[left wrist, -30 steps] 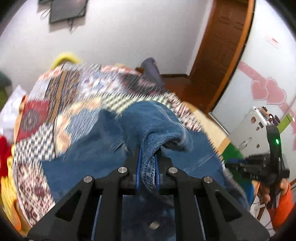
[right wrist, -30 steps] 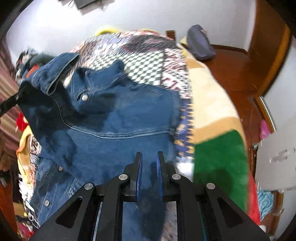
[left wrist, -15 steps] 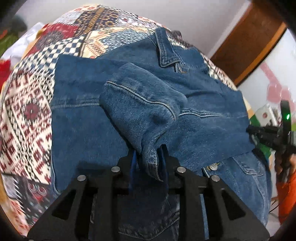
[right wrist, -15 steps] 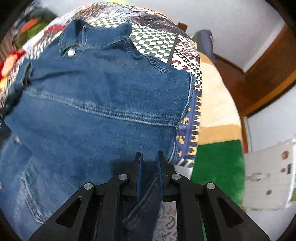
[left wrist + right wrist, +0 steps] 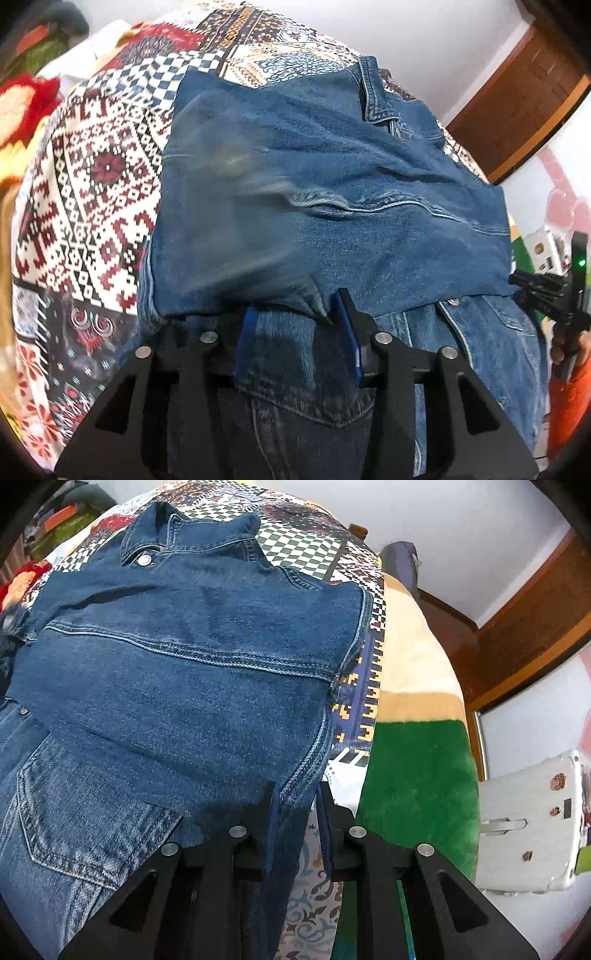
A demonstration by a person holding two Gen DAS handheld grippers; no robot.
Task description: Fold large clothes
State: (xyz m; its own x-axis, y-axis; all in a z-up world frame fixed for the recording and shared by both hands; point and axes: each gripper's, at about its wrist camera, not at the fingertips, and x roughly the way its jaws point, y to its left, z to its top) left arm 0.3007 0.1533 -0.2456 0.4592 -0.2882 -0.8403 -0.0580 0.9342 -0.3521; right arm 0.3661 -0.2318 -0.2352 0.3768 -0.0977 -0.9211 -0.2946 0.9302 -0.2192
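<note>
A blue denim jacket point(image 5: 332, 221) lies spread on a patterned bedspread point(image 5: 92, 166), collar at the far end, with a sleeve folded across its back. My left gripper point(image 5: 297, 314) hovers low over the near hem. Its jaws are opening, and the denim lies loose between the wide-apart pads. In the right wrist view the jacket point(image 5: 184, 664) fills the left half. My right gripper point(image 5: 297, 797) sits at its right side seam with jaws opening. The denim edge lies between them along the left pad, and a gap shows on the right. The right gripper point(image 5: 546, 291) also shows at the left view's right edge.
A green and beige blanket point(image 5: 417, 775) covers the bed's right side beyond the bedspread point(image 5: 306, 546). A white suitcase point(image 5: 528, 830) stands past it, a dark bag point(image 5: 402, 565) at the far corner. A wooden door point(image 5: 517, 103) is behind. An orange sleeve point(image 5: 569, 387) holds the right gripper.
The left gripper came down with the pinched sleeve, spread its jaws and let the sleeve drop flat onto the jacket. The right gripper sank a little and its jaws parted around the side seam.
</note>
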